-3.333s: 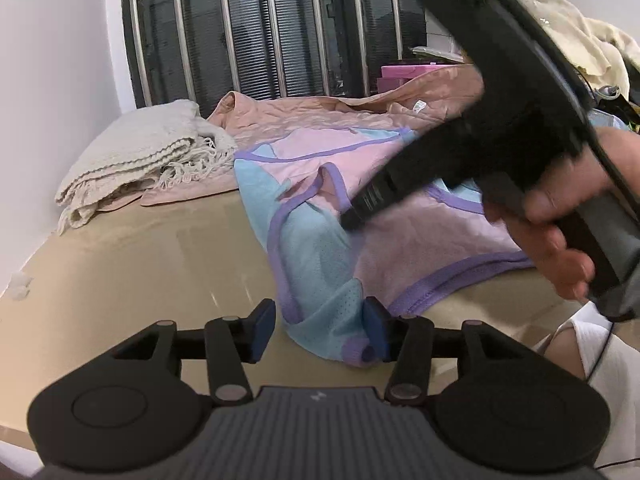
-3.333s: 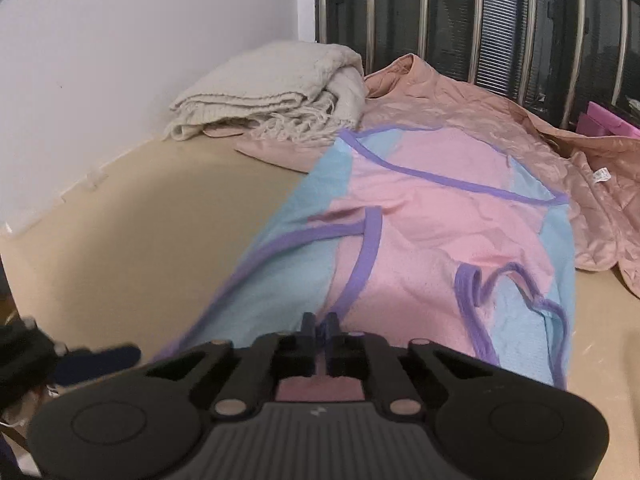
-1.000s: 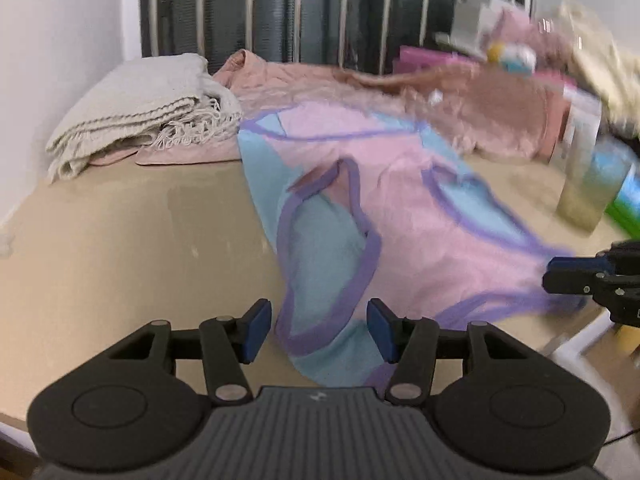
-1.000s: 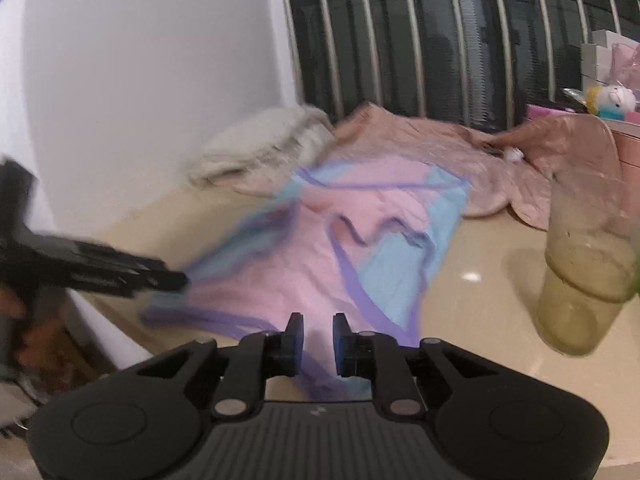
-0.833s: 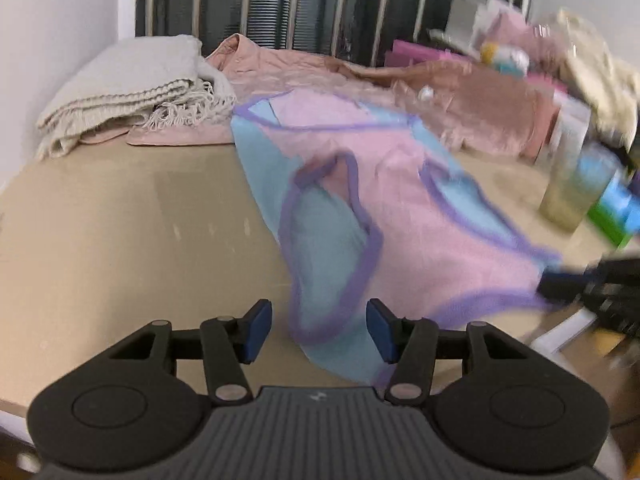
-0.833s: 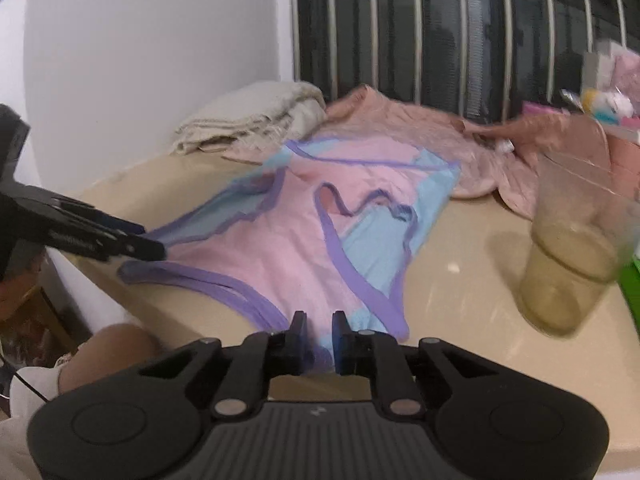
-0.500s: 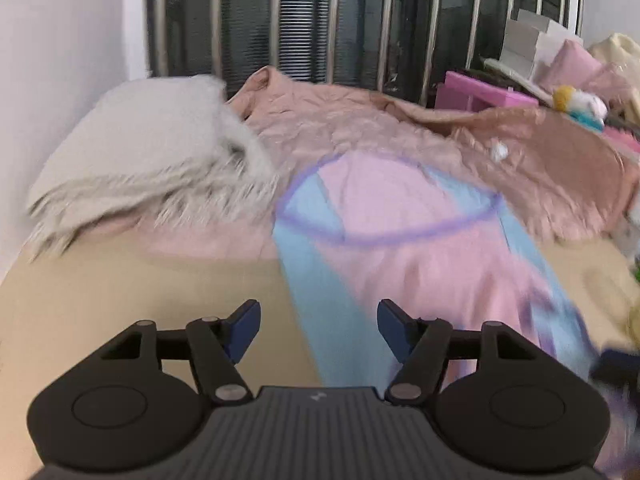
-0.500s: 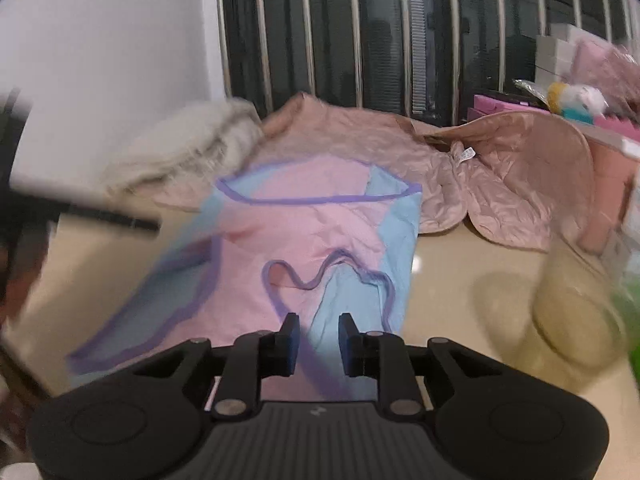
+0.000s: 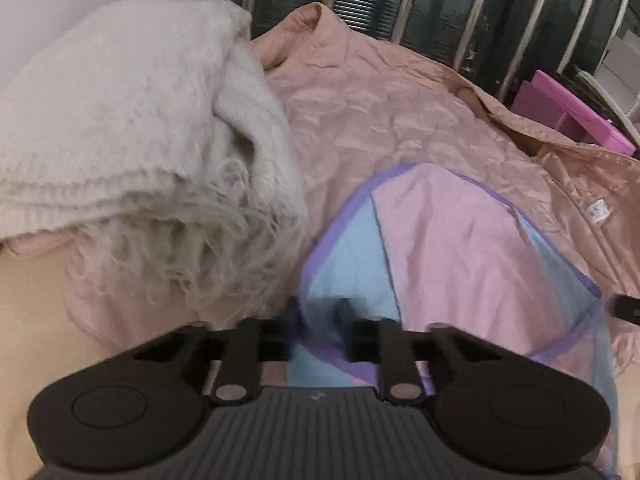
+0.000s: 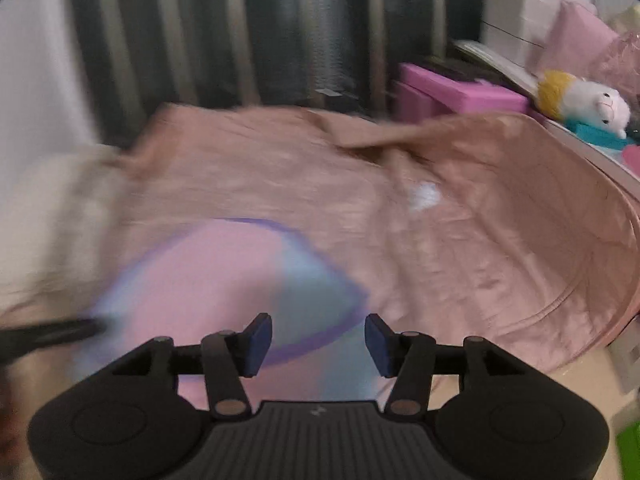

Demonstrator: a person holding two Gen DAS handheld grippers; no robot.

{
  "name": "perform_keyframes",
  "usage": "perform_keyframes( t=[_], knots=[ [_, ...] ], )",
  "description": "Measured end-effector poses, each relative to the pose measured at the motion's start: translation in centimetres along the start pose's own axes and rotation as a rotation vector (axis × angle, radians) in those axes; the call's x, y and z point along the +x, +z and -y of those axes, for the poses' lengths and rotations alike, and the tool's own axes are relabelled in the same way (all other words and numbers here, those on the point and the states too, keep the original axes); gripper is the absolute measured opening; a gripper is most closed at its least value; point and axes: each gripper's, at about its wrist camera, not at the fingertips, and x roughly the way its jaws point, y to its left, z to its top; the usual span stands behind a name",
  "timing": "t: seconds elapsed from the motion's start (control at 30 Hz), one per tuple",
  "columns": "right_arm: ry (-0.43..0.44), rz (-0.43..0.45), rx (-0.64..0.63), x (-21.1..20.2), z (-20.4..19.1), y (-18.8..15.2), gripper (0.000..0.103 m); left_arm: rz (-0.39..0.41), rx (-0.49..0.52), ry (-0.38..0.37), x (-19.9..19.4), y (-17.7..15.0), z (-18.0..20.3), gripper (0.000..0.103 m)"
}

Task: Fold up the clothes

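Lay far on the desk: pink-and-blue top, over a peach jacket, right of a cream knit. Left claw, just closing, blurred astride the top's near-left corner; grip unclear. Right claw, just opening, parted above its right corner, gripping nothing.

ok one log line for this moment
left tool: closing on pink-blue top | right tool: opening, empty | fold: unfinished

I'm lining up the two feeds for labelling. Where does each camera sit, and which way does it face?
Left wrist view: on the left gripper, looking down and forward over the pink and blue garment and cream knit; its own blurred fingers show, with cloth between.
Right wrist view: on the right gripper, facing the window bars; its fingers stand apart.
Shared: the garment, the peach quilted jacket and the pink box.
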Motion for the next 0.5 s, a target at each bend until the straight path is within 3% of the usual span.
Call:
perform_keyframes(
  t=[0.03,0.07,0.2,0.3,0.37,0.4,0.5],
  knots=[
    [-0.039,-0.034,0.009,1.6,0.0,0.2,0.045,0.015,0.009,0.008,-0.1,-0.2,0.0,0.006],
    [-0.055,-0.059,0.017,2.8,0.1,0.2,0.042,0.023,0.005,0.009,-0.3,-0.4,-0.1,0.003],
    [-0.016,-0.033,0.036,4.9,0.4,-0.8,0.008,0.077,-0.044,-0.034,-2.9,-1.3,-1.8,0.002],
    [0.015,0.001,-0.048,2.7,-0.7,-2.3,0.014,0.120,-0.024,-0.002,-5.7,-3.1,-3.2,0.002],
    [0.102,0.040,-0.108,-1.0,-1.5,-4.4,0.030,0.127,-0.026,0.059,-6.6,-4.1,-4.4,0.002],
    [0.151,0.051,-0.144,-3.0,-1.9,-5.7,0.044,0.129,-0.030,0.094,-7.0,-4.7,-5.1,0.002],
    [0.292,0.037,-0.275,-8.2,-3.2,-10.4,0.045,0.132,-0.014,0.202,-8.1,-6.4,-6.6,0.002]
  ],
)
